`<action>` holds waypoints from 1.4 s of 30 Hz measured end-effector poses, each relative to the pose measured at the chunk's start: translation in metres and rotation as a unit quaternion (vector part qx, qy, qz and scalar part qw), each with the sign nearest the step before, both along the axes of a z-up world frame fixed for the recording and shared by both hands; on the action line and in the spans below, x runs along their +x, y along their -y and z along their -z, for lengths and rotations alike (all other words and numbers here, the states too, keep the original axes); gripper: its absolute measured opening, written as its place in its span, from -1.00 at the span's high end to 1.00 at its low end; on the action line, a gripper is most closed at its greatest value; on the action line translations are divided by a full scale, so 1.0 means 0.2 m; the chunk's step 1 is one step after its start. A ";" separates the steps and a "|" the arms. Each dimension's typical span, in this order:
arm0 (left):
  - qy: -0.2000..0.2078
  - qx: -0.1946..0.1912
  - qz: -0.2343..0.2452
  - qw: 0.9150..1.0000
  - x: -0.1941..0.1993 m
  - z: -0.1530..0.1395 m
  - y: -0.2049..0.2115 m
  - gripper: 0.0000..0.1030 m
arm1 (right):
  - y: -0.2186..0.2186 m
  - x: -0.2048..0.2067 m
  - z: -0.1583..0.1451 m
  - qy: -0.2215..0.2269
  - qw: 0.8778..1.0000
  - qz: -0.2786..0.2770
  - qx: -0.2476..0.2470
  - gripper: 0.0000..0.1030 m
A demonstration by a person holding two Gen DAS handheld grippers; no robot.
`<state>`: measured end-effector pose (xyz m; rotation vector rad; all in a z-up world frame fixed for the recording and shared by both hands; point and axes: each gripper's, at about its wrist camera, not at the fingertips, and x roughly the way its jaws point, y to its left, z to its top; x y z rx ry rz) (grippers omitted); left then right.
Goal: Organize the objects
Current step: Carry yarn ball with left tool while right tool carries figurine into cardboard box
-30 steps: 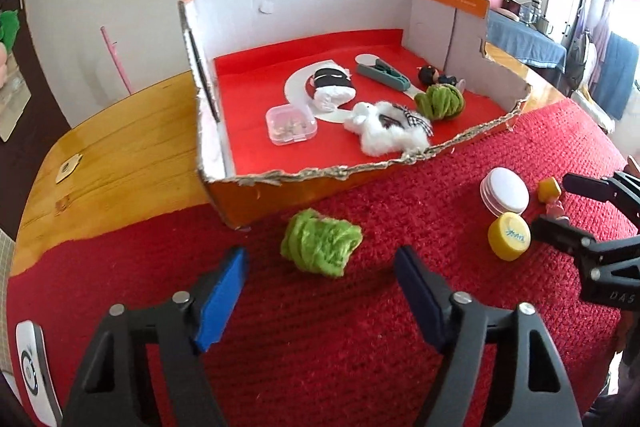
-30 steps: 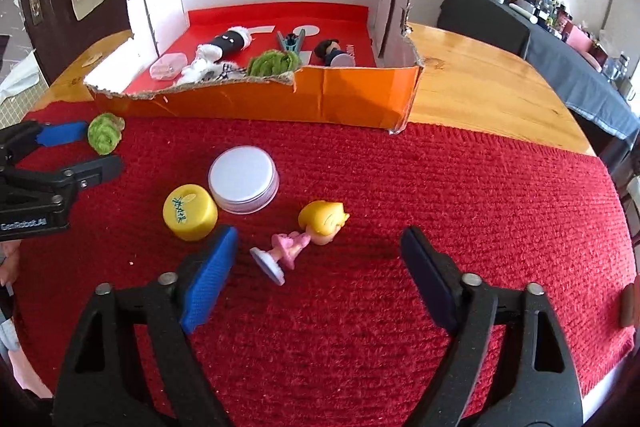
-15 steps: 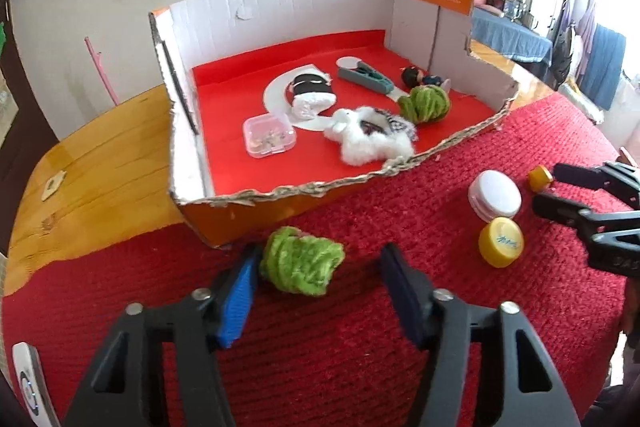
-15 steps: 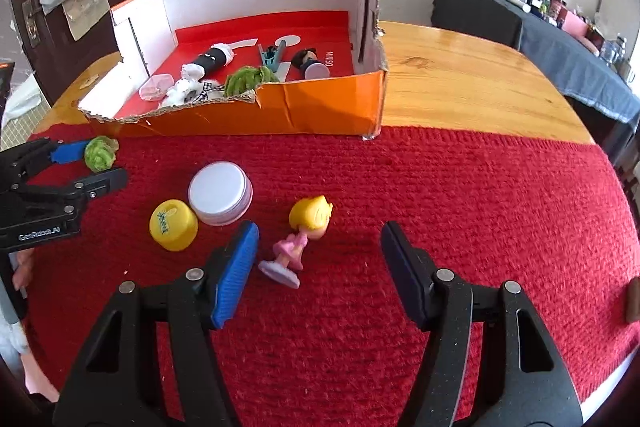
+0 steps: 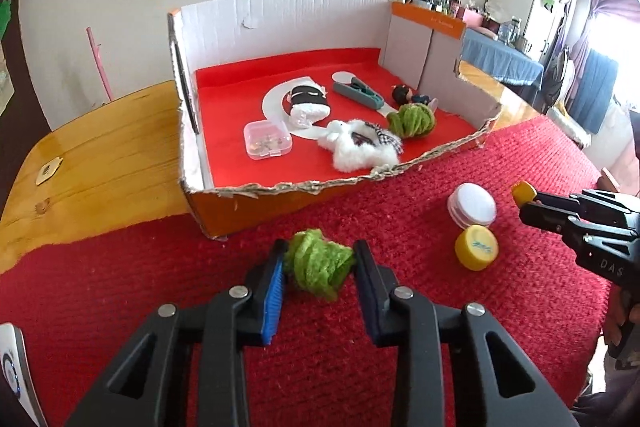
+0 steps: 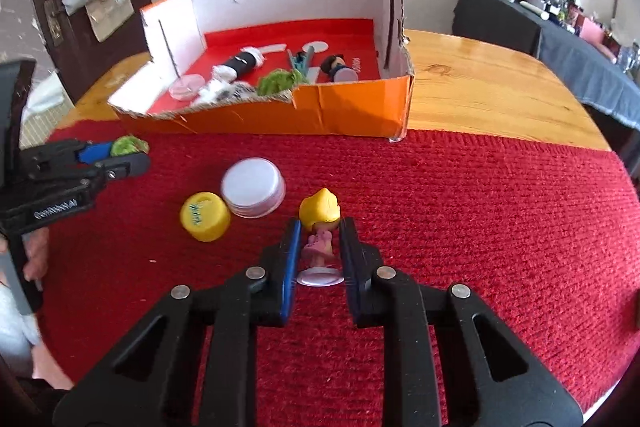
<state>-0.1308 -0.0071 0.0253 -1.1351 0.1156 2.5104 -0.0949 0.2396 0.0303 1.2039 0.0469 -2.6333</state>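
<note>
Wooden counter (image 5: 100, 155), red knit cloth (image 6: 480, 219) over its near part. Cardboard box (image 6: 304, 115) sits at the cloth's far edge, red-lined, torn front wall; inside it a white plush (image 5: 360, 147), clear plastic case (image 5: 267, 139), green yarn ball (image 5: 410, 121), black-haired figure (image 5: 402, 94), partly hidden behind the yarn. In front of the box: white round lid (image 6: 253, 186), yellow cap (image 6: 205, 215) touching it. Left gripper (image 5: 320, 269) narrowed onto green yarn bundle (image 5: 320, 263), just before the box's front corner. Right gripper (image 6: 319, 247) clamped on blonde doll figure (image 6: 321, 223), right of the lid. Cluttered room behind, blurry.
</note>
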 end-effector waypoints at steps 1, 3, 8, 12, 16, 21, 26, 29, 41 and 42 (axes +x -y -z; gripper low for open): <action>-0.002 0.004 0.000 1.000 0.01 -0.01 0.01 0.34 | -0.01 0.01 -0.02 -0.003 1.000 -0.001 -0.005 0.63; -0.009 0.013 0.001 1.000 0.06 -0.05 0.02 0.34 | -0.01 0.02 -0.06 -0.008 1.000 -0.008 -0.021 0.63; -0.032 0.019 0.004 0.999 0.15 -0.14 0.03 0.34 | -0.01 0.05 -0.16 -0.025 0.999 -0.022 -0.039 0.63; -0.042 0.019 0.008 0.999 0.19 -0.18 0.03 0.33 | 0.01 0.05 -0.18 -0.026 0.999 -0.030 -0.038 0.63; -0.043 0.019 0.006 0.999 0.20 -0.19 0.03 0.33 | 0.02 0.04 -0.16 -0.018 0.998 -0.034 -0.045 0.63; -0.047 0.024 0.004 0.999 0.20 -0.22 0.04 0.34 | 0.00 0.04 -0.17 -0.020 0.998 -0.035 -0.051 0.63; -0.054 0.023 0.004 0.998 0.20 -0.25 0.03 0.34 | 0.01 0.03 -0.20 -0.024 0.998 -0.040 -0.052 0.63; -0.060 0.020 0.006 0.998 0.20 -0.28 0.03 0.33 | 0.02 0.02 -0.22 -0.029 0.997 -0.048 -0.052 0.63; -0.046 -0.005 0.029 0.999 0.06 -0.36 -0.01 0.33 | 0.01 -0.21 -0.38 -0.033 0.995 -0.081 -0.038 0.63; -0.038 -0.009 0.033 0.999 0.02 -0.35 -0.01 0.33 | 0.01 -0.25 -0.38 -0.029 0.995 -0.085 -0.036 0.63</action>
